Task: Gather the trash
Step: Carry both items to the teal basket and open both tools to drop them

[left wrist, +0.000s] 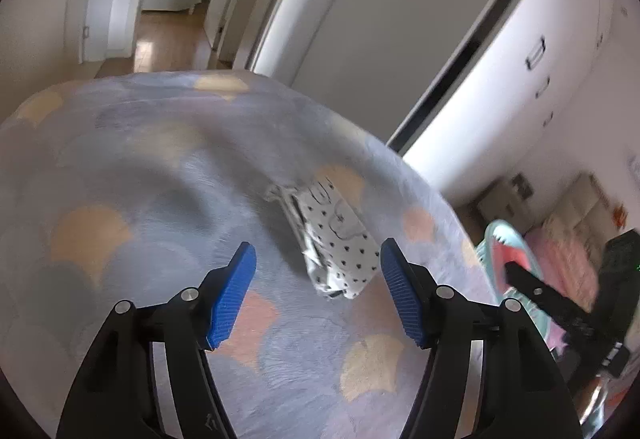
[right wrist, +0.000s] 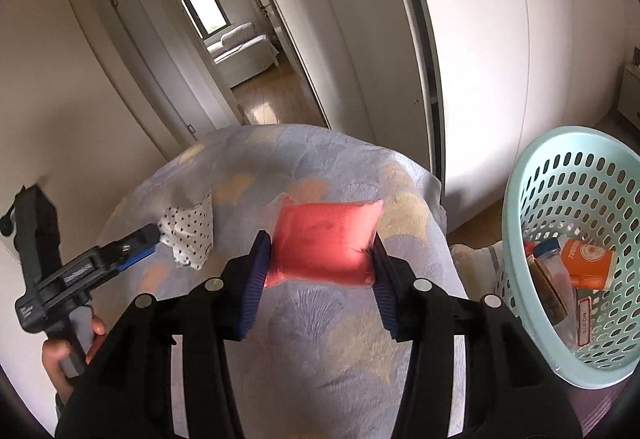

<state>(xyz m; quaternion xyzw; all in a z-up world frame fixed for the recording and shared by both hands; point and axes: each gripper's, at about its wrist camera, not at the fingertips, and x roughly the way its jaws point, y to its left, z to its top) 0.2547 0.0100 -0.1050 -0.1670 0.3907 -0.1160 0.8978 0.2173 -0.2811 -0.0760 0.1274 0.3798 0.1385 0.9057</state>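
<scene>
The right gripper (right wrist: 322, 259) has its two blue-padded fingers closed against the sides of a flat, puffy red plastic pouch (right wrist: 326, 243), which sits between them just above the pastel blue bedspread with orange and peach fan shapes (right wrist: 320, 323). The left gripper (left wrist: 318, 287) hangs spread wide over the same bedspread (left wrist: 140, 175) with nothing between its blue pads (left wrist: 232, 299); a crumpled white wrapper with small black dots and a silvery inner edge (left wrist: 340, 243) lies on the fabric just ahead, nearer the right-hand pad. From the right wrist view that wrapper (right wrist: 188, 235) lies left of the pouch, with the left gripper's blue tip (right wrist: 138, 245) at its edge and a hand (right wrist: 60, 355) on the handle below. Off the bed's right side stands a mint-green perforated plastic laundry basket (right wrist: 560, 175); it holds an orange-and-white carton (right wrist: 586, 265), a brown packet and other packaging, too jumbled to identify.
</scene>
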